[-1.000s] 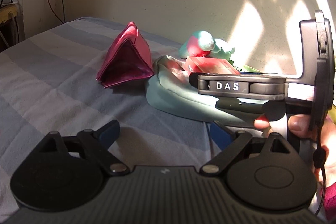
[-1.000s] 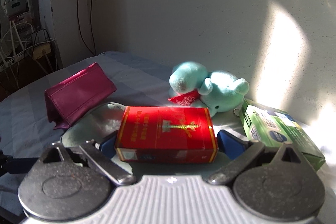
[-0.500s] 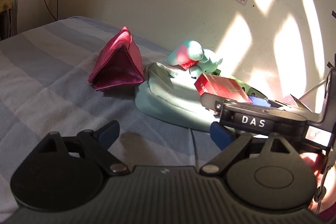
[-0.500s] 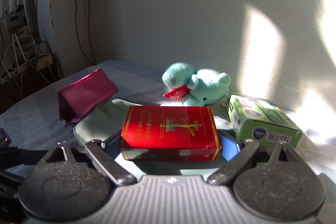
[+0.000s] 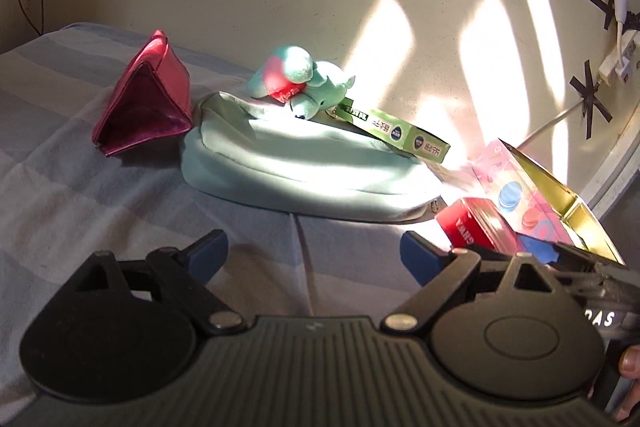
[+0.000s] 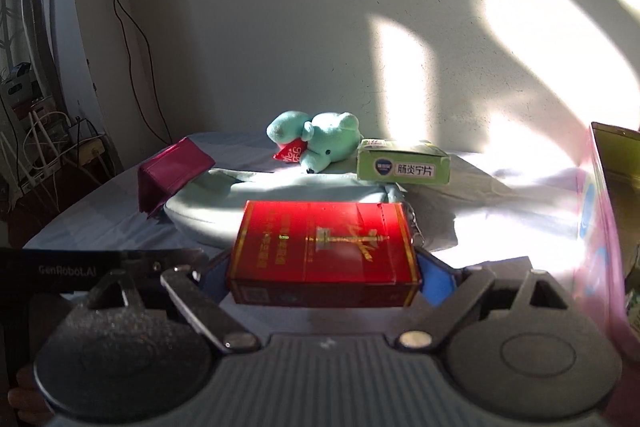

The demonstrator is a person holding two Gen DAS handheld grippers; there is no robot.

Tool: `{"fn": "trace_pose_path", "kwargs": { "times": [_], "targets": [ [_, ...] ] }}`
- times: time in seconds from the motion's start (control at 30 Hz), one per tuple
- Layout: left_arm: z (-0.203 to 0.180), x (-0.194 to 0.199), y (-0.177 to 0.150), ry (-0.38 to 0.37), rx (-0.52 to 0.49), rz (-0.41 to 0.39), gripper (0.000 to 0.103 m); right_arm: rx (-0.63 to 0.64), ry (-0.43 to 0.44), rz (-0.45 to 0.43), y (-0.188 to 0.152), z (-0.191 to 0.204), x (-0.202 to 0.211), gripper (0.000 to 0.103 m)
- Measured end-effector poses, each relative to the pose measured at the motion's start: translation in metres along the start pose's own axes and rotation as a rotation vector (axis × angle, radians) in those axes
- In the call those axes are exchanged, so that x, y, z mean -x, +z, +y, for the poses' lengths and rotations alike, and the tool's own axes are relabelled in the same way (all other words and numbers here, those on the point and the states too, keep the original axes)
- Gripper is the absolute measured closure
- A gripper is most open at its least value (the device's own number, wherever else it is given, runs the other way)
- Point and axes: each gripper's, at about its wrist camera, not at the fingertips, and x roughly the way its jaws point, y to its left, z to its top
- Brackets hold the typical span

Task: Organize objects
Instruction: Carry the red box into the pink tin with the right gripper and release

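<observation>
Clamping a red box [image 6: 325, 253] across its width, the right gripper [image 6: 320, 269] carries it above the striped bedsheet [image 5: 60, 155]; only this view shows the gold print on its glossy lid. From the left wrist, the left gripper [image 5: 314, 253] stands spread and empty, and the box nears a pink tin [image 5: 532, 187].

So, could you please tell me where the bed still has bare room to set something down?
The striped bedsheet lies bare in front of the magenta pouch and the pale green fabric bag. It is crowded along the wall: teal plush toy, green medicine box, and the open pink tin at the right.
</observation>
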Motion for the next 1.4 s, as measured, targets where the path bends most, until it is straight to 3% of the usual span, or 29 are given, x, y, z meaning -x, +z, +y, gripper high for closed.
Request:
{"fn": "trace_pose_path", "kwargs": {
  "times": [0.23, 0.43, 0.53, 0.63, 0.77, 0.9, 1.07, 1.1, 1.17, 1.23, 1.4],
  "targets": [
    [-0.017, -0.004, -0.009, -0.080, -0.100, 0.048, 0.010, 0.125, -0.072, 0.041, -0.054, 0.019, 0.041, 0.011],
    [-0.037, -0.005, -0.018, -0.130, -0.228, 0.062, 0.010, 0.178, -0.133, 0.078, -0.080, 0.025, 0.072, 0.010],
    [-0.036, -0.006, -0.019, -0.148, -0.225, 0.073, 0.010, 0.184, -0.122, 0.069, -0.088, 0.024, 0.086, 0.000],
    [-0.032, -0.004, -0.018, -0.157, -0.170, 0.104, 0.013, 0.177, -0.123, 0.066, -0.093, 0.022, 0.096, 0.000],
    [-0.039, 0.018, -0.024, -0.237, -0.118, 0.132, 0.021, 0.128, -0.109, 0.055, -0.096, 0.013, 0.106, 0.000],
    [-0.064, 0.040, -0.043, -0.316, -0.166, 0.182, 0.028, 0.094, -0.080, 0.054, -0.095, 0.005, 0.109, 0.000],
    [-0.096, 0.029, -0.064, -0.336, -0.219, 0.286, 0.036, 0.119, -0.063, 0.061, -0.093, 0.004, 0.106, 0.000],
    [-0.100, 0.022, -0.067, -0.336, -0.220, 0.309, 0.042, 0.126, -0.056, 0.068, -0.092, 0.004, 0.104, 0.001],
    [-0.110, 0.015, -0.069, -0.312, -0.247, 0.298, 0.045, 0.126, -0.024, 0.089, -0.092, 0.003, 0.098, 0.013],
    [-0.119, 0.012, -0.066, -0.283, -0.262, 0.289, 0.046, 0.118, -0.051, 0.065, -0.092, 0.001, 0.100, 0.022],
    [-0.155, 0.027, -0.037, -0.328, -0.333, 0.178, 0.047, 0.108, -0.114, -0.103, -0.078, -0.014, 0.131, 0.027]
  ]
}}
